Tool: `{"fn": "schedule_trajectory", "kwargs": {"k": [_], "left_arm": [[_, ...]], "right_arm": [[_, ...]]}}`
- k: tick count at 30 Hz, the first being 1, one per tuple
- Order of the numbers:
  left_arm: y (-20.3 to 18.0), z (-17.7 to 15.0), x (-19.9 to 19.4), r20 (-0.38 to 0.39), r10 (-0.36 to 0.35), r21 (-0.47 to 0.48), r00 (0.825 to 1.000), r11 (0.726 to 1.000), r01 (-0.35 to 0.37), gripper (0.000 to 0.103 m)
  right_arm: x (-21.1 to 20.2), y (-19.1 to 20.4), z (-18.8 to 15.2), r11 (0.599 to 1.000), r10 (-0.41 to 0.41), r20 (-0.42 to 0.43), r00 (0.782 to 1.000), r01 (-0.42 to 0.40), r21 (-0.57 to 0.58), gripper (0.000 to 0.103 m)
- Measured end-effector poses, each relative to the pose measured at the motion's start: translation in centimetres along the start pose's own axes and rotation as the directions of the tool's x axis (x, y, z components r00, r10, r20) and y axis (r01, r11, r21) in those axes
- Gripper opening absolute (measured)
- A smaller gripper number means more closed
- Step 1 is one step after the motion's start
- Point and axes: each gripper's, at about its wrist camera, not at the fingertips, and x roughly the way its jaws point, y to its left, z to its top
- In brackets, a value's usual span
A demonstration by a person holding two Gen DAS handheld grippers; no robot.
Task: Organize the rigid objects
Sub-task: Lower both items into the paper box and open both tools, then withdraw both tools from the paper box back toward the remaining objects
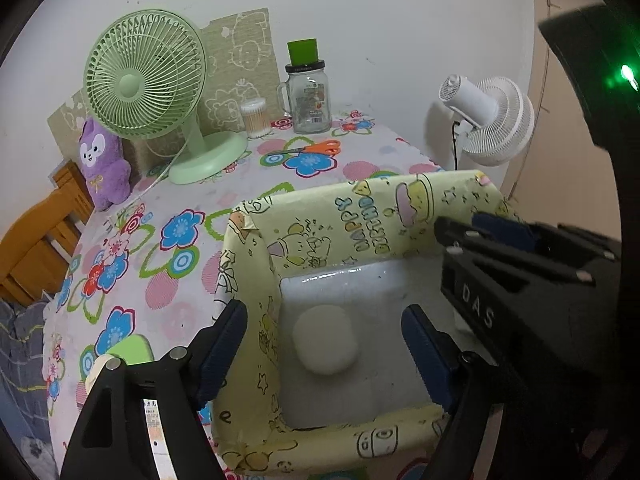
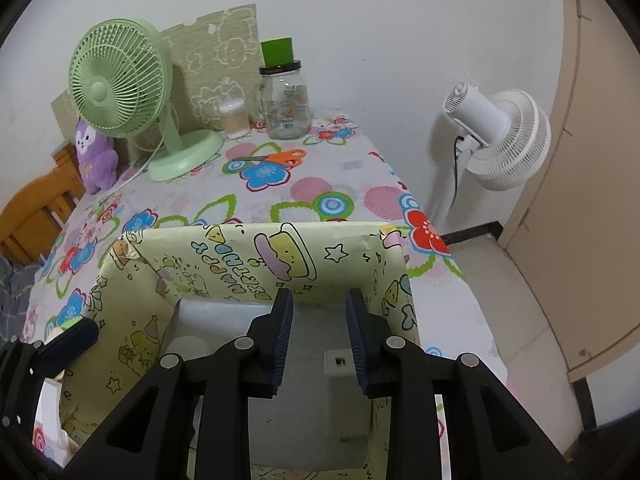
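On the left of the left wrist view we see a purple plush toy (image 1: 102, 164) and a green desk fan (image 1: 146, 76) standing on the flowered tablecloth (image 1: 168, 280). Further right along the back stand a tub of cotton swabs (image 1: 256, 118) and a glass jar (image 1: 308, 98) with a green cap, and orange-handled scissors (image 1: 312, 148) lie in front of them.

Nearer us sits the yellow cartoon-print box (image 1: 360, 208), open at the top. Our left gripper (image 1: 324, 356) hangs over it with its jaws spread wide and nothing between the pads; one finger is outside the box's left wall, the other inside. A white round object (image 1: 325, 340) lies on the box's pale floor, just below the gap between the fingers and touching neither.

To the right, our right gripper (image 2: 318, 338) reaches into the same box with its jaws drawn close together. A white rectangular block (image 2: 346, 394) lies on the floor beneath them; we cannot tell whether the pads touch it. Beyond the table's right edge stands a white fan (image 2: 500, 140).
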Motion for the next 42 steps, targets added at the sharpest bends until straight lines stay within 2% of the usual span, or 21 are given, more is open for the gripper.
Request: {"fn": "schedule_trajectory", "kwargs": {"k": [8, 10, 14, 17, 25, 35, 42], "left_arm": [[-0.7, -0.6, -0.8, -0.01, 0.006, -0.023, 1.0, 1.0, -0.006, 0.081], [-0.5, -0.5, -0.8, -0.014, 0.005, -0.039, 1.0, 0.999, -0.005, 0.081], [-0.4, -0.4, -1.3, -0.007, 0.008, -0.052, 1.0, 0.999, -0.009, 0.081], [-0.1, -0.4, -1.9, 0.007, 0.005, -0.058, 1.0, 0.998, -0.005, 0.081], [1.2, -1.0, -3.7, 0.034, 0.018, -0.074, 0.999, 0.997, -0.016, 0.089], [3.1, -2.2, -6.7, 0.099, 0.035, -0.088, 0.994, 0.996, -0.026, 0.101], [4.2, -2.8, -8.6, 0.133, 0.034, -0.083, 0.991, 0.996, -0.023, 0.103]], "right_arm": [[0.2, -0.3, 0.0, 0.996, 0.046, 0.009, 0.999, -0.045, -0.082, 0.031], [0.0, -0.2, -0.1, 0.992, 0.075, 0.005, 0.997, -0.074, -0.1, 0.036], [-1.4, 0.0, -0.4, 0.99, 0.105, 0.035, 0.994, -0.101, -0.103, 0.062], [-2.5, 0.2, -0.6, 0.993, 0.075, 0.056, 0.996, -0.069, -0.097, 0.072], [-5.1, 0.7, -1.3, 0.996, 0.045, 0.067, 0.997, -0.04, -0.079, 0.074], [-8.8, 2.8, -2.3, 0.997, 0.026, 0.115, 0.993, -0.018, -0.071, 0.084], [-11.2, 4.3, -3.0, 0.998, 0.014, 0.149, 0.989, -0.004, -0.07, 0.092]]}}
